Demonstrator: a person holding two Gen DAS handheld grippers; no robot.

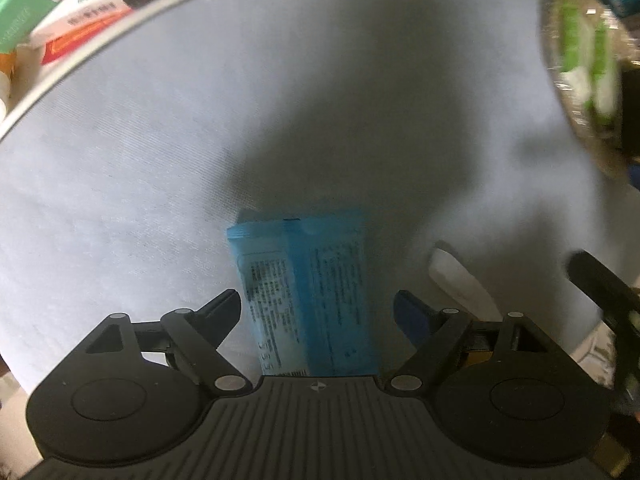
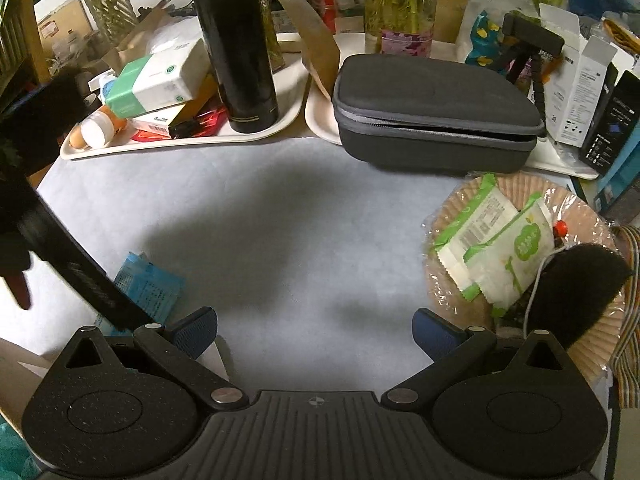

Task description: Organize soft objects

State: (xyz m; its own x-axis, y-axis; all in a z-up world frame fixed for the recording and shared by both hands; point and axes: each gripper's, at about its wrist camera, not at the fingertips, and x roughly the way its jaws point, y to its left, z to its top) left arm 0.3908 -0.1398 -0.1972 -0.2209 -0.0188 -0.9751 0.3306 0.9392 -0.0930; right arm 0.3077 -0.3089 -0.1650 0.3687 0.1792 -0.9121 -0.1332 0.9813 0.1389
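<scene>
A blue soft packet [image 1: 308, 296] lies flat on the pale cloth, between the fingers of my left gripper [image 1: 318, 312], which is open around it. The packet also shows in the right wrist view [image 2: 150, 292], at the left, partly hidden by the left gripper's dark body. Two green-and-white soft packets [image 2: 496, 248] lie on a round tan plate [image 2: 532, 192] at the right; the plate shows blurred in the left wrist view [image 1: 580, 64]. My right gripper [image 2: 316, 332] is open and empty above the bare cloth.
A white tray [image 2: 188, 142] at the back left holds boxes, a black flask [image 2: 236, 44] and a bottle. A grey zip case [image 2: 432, 112] sits at the back middle. Boxes [image 2: 576, 80] and glass vases stand behind. A white object [image 1: 464, 284] lies right of the blue packet.
</scene>
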